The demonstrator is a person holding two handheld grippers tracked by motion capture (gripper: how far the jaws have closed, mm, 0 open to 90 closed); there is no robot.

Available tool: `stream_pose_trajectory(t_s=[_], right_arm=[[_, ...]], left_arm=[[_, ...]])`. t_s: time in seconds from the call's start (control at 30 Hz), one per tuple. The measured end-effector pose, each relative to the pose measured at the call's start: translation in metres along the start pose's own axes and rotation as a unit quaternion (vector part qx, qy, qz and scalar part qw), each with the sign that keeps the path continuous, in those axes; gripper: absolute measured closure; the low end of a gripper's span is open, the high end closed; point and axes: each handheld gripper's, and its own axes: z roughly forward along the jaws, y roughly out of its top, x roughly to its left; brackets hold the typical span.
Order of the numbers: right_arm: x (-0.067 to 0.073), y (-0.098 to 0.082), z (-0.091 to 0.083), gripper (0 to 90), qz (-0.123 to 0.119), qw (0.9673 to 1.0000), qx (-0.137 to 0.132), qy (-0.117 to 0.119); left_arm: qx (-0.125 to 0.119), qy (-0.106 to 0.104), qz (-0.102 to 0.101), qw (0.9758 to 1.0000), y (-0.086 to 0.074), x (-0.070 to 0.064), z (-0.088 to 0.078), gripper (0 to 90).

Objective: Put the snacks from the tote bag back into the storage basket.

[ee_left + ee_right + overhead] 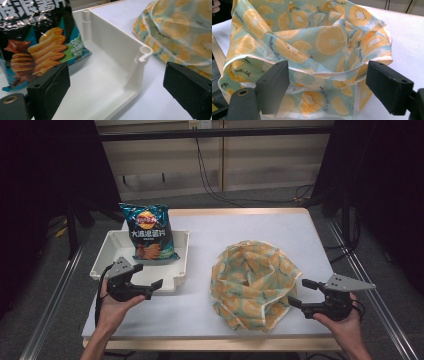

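Observation:
A dark blue bag of chips [149,233] stands upright in a white tray [112,245] at the table's left. To its right lies a crumpled cloth bag [253,281] printed with orange slices, its mouth facing up. My left gripper [148,280] hovers open at the tray's near right corner [145,51], the chips bag [37,47] just beyond its left jaw. My right gripper [299,294] is open at the cloth bag's right side, its jaws on either side of the bag's near rim [322,72] without touching it.
The white tabletop [260,227] has a wooden edge [220,343] at the front. Metal rails [55,290] run along both sides of the table. Cables [220,195] trail on the floor behind it.

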Motion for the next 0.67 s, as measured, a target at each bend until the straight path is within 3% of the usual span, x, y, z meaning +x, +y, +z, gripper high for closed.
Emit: stream_pose_trajectory(t_s=[0.2,0.3,0.43,0.5,0.53,0.67], right_arm=[[0.0,-0.002,-0.001,18.9,-0.002,1.0,0.0,-0.002],[0.0,-0.003,-0.001,18.9,0.0,1.0,0.001,-0.003],[0.001,-0.003,-0.001,19.0,-0.001,1.0,0.001,-0.003],[0.001,-0.004,-0.001,19.0,0.0,1.0,0.001,-0.004],[0.001,-0.004,-0.001,19.0,-0.002,1.0,0.0,-0.004],[0.001,-0.005,-0.002,19.0,0.0,1.0,0.001,-0.007]], left_arm=[[-0.003,0.009,0.003,1.0,-0.014,-0.018,-0.009,5.2],[-0.001,-0.001,-0.018,0.9998,-0.024,-0.026,-0.013,4.4],[-0.01,0.014,-0.029,0.9994,-0.04,-0.038,-0.02,4.9],[-0.007,0.004,-0.018,0.9998,-0.042,-0.041,-0.023,4.7],[-0.005,0.012,-0.009,0.9999,-0.043,-0.041,-0.025,4.7],[-0.009,0.021,-0.025,0.9994,-0.049,-0.033,-0.029,4.4]])
